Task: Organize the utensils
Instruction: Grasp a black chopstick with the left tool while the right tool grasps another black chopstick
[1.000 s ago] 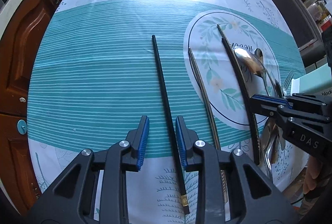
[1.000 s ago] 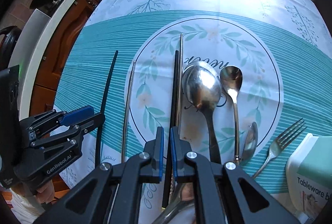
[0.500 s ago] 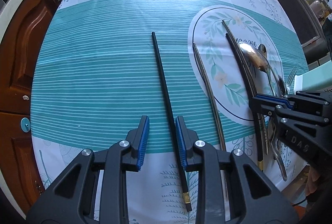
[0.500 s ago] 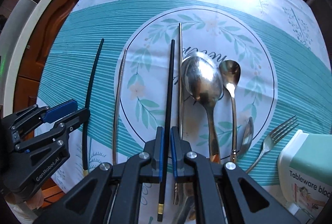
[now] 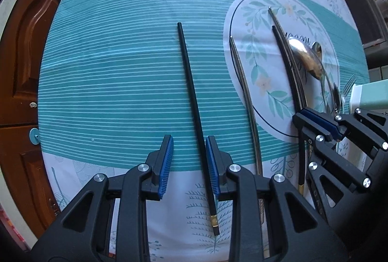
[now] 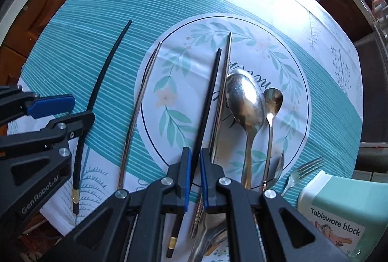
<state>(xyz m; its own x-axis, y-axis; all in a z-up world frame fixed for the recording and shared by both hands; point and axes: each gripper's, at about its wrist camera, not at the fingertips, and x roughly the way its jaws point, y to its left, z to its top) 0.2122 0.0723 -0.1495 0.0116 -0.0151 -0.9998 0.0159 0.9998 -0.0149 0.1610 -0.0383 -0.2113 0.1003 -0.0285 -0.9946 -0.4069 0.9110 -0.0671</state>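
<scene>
One black chopstick (image 5: 194,111) lies on the teal striped tablecloth (image 5: 109,82). My left gripper (image 5: 189,165) stands open, its blue pads either side of the chopstick's handle half, not touching it. A second black chopstick (image 6: 208,97) runs between the fingers of my right gripper (image 6: 196,179), which is shut on it near the gold-banded end. A silver chopstick (image 6: 224,82) lies just right of it, and another silver chopstick (image 6: 140,102) lies to the left. Two large spoons (image 6: 245,102) and a smaller spoon (image 6: 272,102) rest on the printed circle, with a fork (image 6: 305,169) beside them.
A mint box labelled "Tableware block" (image 6: 339,208) stands at the near right corner. The left gripper (image 6: 82,108) shows at the left in the right wrist view. The right gripper (image 5: 300,117) shows at the right in the left wrist view. Brown wooden cabinet doors (image 5: 26,55) border the table's left side.
The black chopstick in my right gripper has tilted, its handle end swinging left away from the silver chopstick. My left gripper has stayed open around the other black chopstick.
</scene>
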